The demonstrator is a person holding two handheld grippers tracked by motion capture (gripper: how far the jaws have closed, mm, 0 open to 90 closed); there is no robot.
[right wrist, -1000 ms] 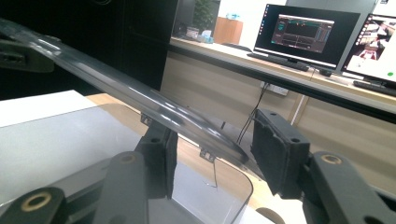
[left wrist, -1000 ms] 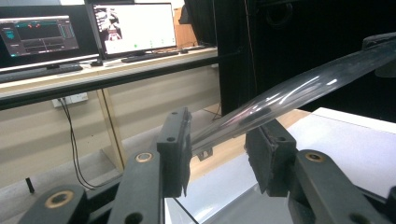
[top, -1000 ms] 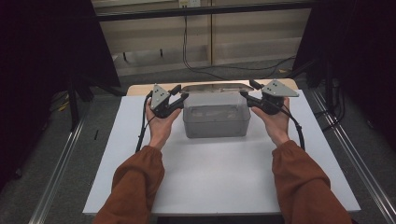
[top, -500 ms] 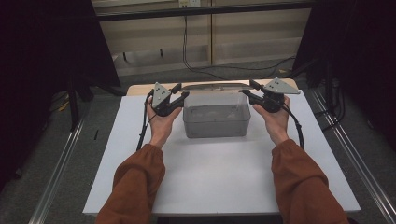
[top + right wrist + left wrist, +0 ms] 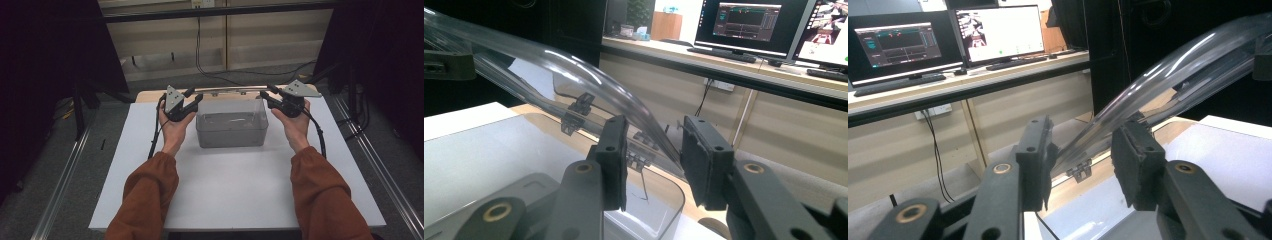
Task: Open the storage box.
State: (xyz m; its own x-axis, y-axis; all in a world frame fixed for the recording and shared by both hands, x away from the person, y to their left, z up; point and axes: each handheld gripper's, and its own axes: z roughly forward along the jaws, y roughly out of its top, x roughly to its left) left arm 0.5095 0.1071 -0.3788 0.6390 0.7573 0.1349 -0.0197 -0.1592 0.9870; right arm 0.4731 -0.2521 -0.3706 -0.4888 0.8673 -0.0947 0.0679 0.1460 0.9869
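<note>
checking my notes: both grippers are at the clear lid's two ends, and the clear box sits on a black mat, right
Not quite: the mat is white, not black, as the high view shows. The rest stands: the left gripper and right gripper are each at one end of the clear lid, above the clear box.

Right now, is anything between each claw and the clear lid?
Nothing visible. The clear lid already runs between the jaws of the left claw, which just opened a little, and the right claw, which just closed further.
</note>
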